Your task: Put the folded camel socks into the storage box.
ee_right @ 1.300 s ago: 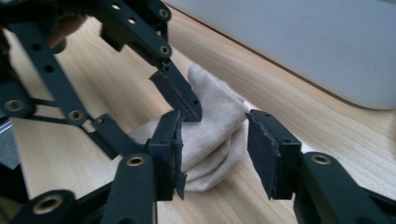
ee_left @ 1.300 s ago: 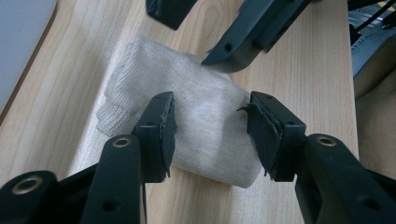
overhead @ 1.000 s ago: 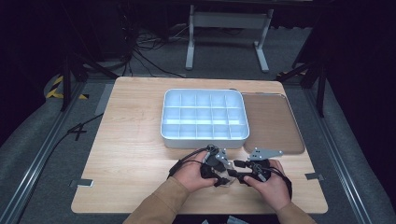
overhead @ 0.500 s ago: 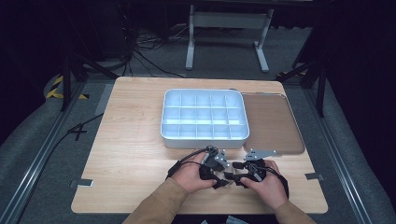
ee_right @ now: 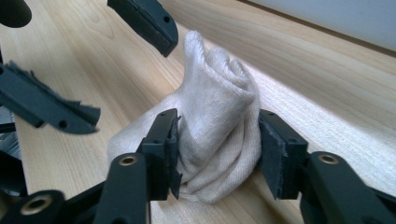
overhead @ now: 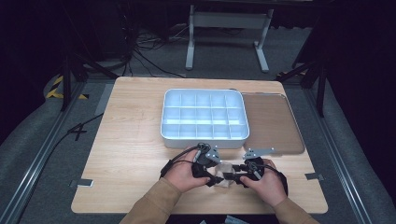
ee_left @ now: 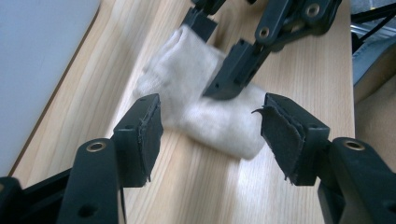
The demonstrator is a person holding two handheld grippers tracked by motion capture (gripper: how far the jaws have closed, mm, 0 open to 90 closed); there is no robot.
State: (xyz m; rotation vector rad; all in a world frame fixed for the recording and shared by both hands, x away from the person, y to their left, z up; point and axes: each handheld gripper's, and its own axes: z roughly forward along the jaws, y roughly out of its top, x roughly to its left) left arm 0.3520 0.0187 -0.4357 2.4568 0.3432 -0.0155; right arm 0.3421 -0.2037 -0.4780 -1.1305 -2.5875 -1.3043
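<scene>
- Left hand-held gripper (ee_left: 210, 133): jaws stand wide and have just been opening; the pads sit either side of the near end of the cream sock (ee_left: 205, 100), clear of the cloth, gripping nothing.
- Right hand-held gripper (ee_right: 218, 151): jaws have just been closing, with the bunched sock (ee_right: 215, 135) between them. The left pad presses into the fabric; the right pad stands at the fabric's edge, contact there cannot be confirmed.
- Sock location: on the tabletop (overhead: 130, 154) near its front edge, between the two hands, just in front of the white compartment tray (overhead: 204, 114). One end stands up in a fold in the right gripper view.
- Both hands, high view: left hand (overhead: 183, 171) and right hand (overhead: 266, 181) close together, grippers pointing towards each other over the sock (overhead: 225, 169).
- Brown flat tray (overhead: 271, 122): lies beside the white tray, on its right, touching or nearly so.
</scene>
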